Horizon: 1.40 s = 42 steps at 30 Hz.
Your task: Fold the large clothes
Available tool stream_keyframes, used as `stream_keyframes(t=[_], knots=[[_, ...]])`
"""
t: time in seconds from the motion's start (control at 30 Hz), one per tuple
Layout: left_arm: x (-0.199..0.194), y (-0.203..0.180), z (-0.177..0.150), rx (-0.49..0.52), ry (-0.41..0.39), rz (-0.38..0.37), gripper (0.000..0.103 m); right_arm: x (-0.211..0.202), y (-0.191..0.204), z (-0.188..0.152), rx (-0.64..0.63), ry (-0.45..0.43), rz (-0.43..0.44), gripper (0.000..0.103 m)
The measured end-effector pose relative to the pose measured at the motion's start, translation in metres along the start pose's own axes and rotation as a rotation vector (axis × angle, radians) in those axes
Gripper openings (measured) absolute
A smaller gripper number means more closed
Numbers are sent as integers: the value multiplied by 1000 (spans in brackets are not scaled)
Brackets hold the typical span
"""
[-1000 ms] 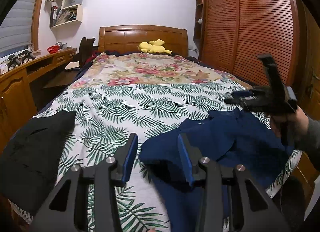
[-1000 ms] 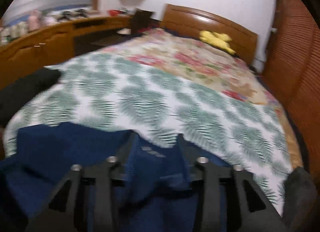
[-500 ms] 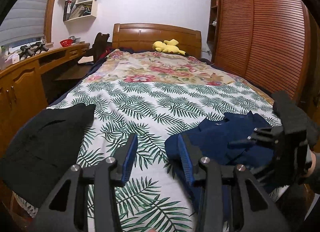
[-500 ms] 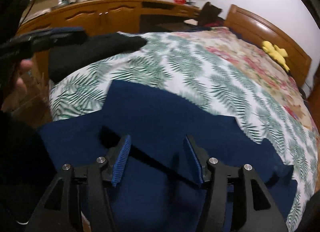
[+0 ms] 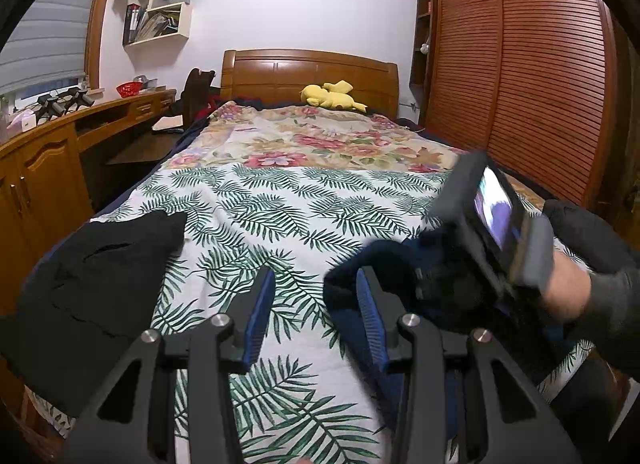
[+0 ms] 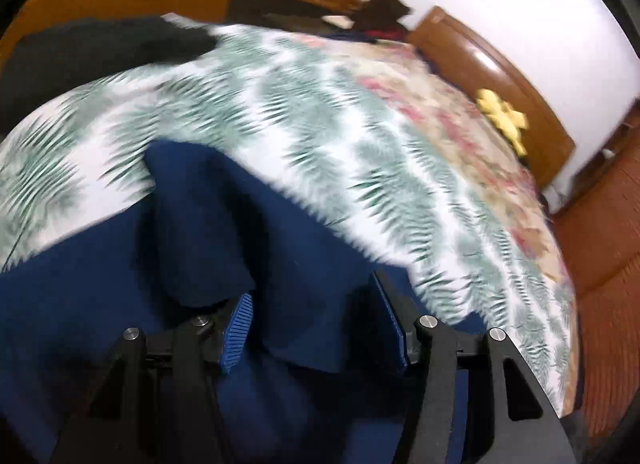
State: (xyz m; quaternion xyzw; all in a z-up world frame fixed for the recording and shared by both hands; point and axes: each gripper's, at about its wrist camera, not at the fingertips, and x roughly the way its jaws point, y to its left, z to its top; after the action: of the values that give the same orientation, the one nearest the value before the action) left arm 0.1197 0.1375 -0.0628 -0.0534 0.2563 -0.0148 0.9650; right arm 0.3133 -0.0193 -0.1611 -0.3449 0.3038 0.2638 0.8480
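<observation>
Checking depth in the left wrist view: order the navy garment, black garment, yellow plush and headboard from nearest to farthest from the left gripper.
1. Navy garment, just right of the left gripper.
2. Black garment, left bed edge.
3. Yellow plush, far end of the bed.
4. Headboard, behind the plush.

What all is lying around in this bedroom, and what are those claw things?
Dark blue cloth garment: one, navy, near right of the bed.
Black cloth garment: one, black, near left bed edge.
Palm-leaf printed bedspread: one, green on white, near half of bed.
Floral quilt: one, pink and beige, far half.
Yellow plush toy: one, by the wooden headboard.
Long wooden desk: one, brown, left of bed.
Slatted wooden wardrobe: one, reddish-brown, right.
White wall shelf: one, upper left.
Left claw: one, black with blue pads, open.
Right claw: one, open around blue fabric.
</observation>
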Motion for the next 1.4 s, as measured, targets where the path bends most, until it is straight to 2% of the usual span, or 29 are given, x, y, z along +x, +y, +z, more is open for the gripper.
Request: stream_keyframes(t=[0.17, 0.33, 0.6, 0.67, 0.83, 1.03, 1.33, 1.4], knots=[[6, -7, 2, 17, 9, -13, 41, -21, -42, 19, 78, -81, -54, 57], [8, -15, 4, 27, 5, -30, 41, -43, -83, 9, 168, -112, -17, 57], [24, -36, 6, 57, 32, -56, 41, -41, -134, -46, 303, -34, 36, 57], [27, -45, 7, 64, 35, -71, 41, -28, -146, -60, 356, 11, 97, 57], [42, -68, 11, 90, 54, -99, 41, -6, -154, -75, 418, 42, 185, 57], [51, -88, 11, 112, 66, -109, 41, 26, -142, -67, 445, 70, 272, 57], [55, -84, 6, 114, 87, -87, 41, 70, -125, -65, 500, 176, 402, 57], [53, -81, 6, 110, 88, -86, 41, 69, -118, -65, 471, 181, 443, 52]])
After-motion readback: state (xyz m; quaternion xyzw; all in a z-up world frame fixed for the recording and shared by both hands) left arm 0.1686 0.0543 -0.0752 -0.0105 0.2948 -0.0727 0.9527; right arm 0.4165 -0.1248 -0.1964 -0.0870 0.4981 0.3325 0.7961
